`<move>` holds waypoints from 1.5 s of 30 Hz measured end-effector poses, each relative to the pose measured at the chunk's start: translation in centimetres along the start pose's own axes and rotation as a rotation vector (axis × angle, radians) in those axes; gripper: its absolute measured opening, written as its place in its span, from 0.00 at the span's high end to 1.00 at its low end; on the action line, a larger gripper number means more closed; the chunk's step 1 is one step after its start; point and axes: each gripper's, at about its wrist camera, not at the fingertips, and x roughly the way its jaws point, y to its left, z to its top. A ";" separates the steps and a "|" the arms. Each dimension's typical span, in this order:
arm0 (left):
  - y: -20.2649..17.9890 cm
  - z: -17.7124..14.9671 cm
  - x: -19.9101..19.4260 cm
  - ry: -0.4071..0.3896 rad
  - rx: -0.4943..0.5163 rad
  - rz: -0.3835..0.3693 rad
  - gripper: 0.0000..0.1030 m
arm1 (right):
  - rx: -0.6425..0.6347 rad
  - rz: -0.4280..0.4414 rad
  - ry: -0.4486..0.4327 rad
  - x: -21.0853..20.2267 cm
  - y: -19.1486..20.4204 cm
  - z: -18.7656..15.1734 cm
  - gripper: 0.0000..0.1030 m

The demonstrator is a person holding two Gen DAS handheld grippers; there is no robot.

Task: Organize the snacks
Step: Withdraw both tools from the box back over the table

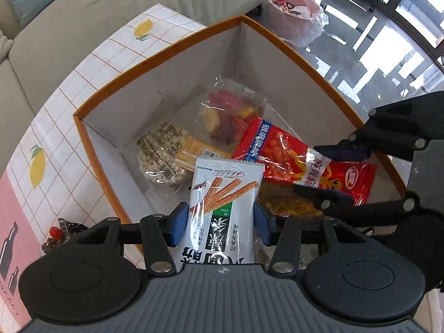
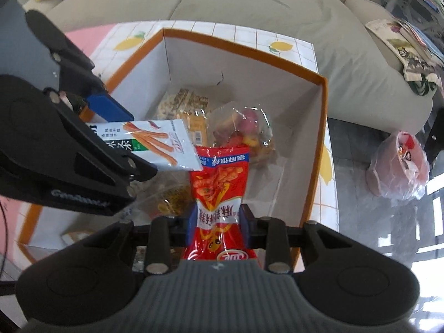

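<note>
An open white box with an orange rim [image 1: 155, 55] [image 2: 322, 127] holds a clear bag of coloured sweets [image 1: 230, 113] [image 2: 244, 130], a round rice cake pack [image 1: 161, 149] [image 2: 180, 101], a yellow bar [image 1: 194, 149] and a yellow-brown packet [image 1: 285, 199] [image 2: 172, 197]. My left gripper [image 1: 220, 223] [image 2: 125, 138] is shut on a white spicy-stick packet [image 1: 222, 211] [image 2: 158, 141] above the box. My right gripper [image 2: 219, 226] [image 1: 330, 172] is shut on a red snack packet [image 2: 217, 191] [image 1: 280, 152] above the box, beside the white one.
The box stands on a lemon-print tiled cloth [image 1: 69, 88] [image 2: 249, 34] next to a grey sofa [image 1: 69, 27] [image 2: 249, 2]. A pink bin with a plastic liner [image 1: 297, 14] [image 2: 399, 172] stands on the floor. A dark-wrapped snack [image 1: 61, 236] lies on the cloth outside the box.
</note>
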 end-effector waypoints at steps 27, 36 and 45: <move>1.4 -5.2 -8.9 -0.153 -0.058 0.041 0.31 | -0.029 -0.078 -0.058 -5.5 3.1 -0.3 0.31; 4.8 -11.8 -14.4 -0.275 -0.216 0.095 0.31 | 0.023 -0.042 -0.174 -10.1 7.4 0.0 0.23; 9.3 -20.2 -15.9 -0.335 -0.443 0.183 0.31 | 0.029 -0.021 -0.306 -12.0 14.1 0.6 0.20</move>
